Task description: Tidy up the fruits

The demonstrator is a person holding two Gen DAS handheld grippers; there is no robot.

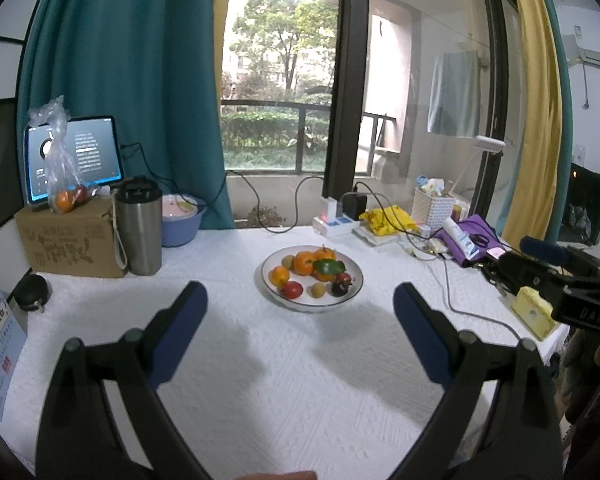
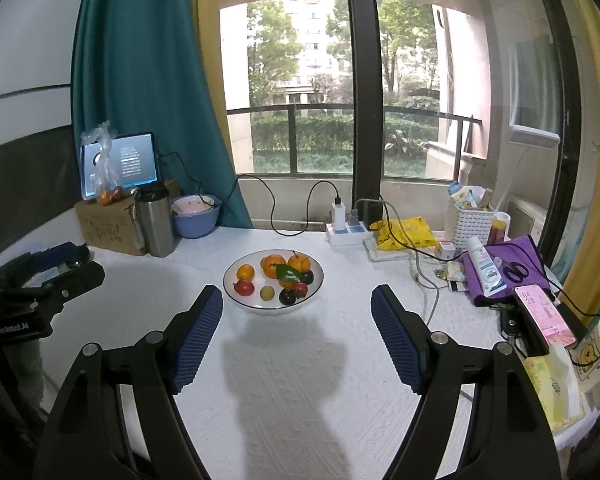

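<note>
White cloth is covering the table (image 1: 284,380), with a window and teal curtain beyond. Sitting mid-table, the plate (image 1: 350,294) is holding the fruits (image 1: 312,270): oranges, a red one, dark ones, a small yellow one, with a green leaf on top. Both tongs are hanging wide and empty over the near cloth. The left gripper (image 1: 300,300) and right gripper (image 2: 297,306) are each pointing straight at the plate, which is lying just beyond their tips; neither looks clearly nearer. Nothing is standing between. A bag (image 1: 62,160) with more fruit is resting on the box (image 1: 72,236) far left, beside a flask (image 1: 139,232) and bowl (image 1: 180,228); cables and clutter are crowding the right.
</note>
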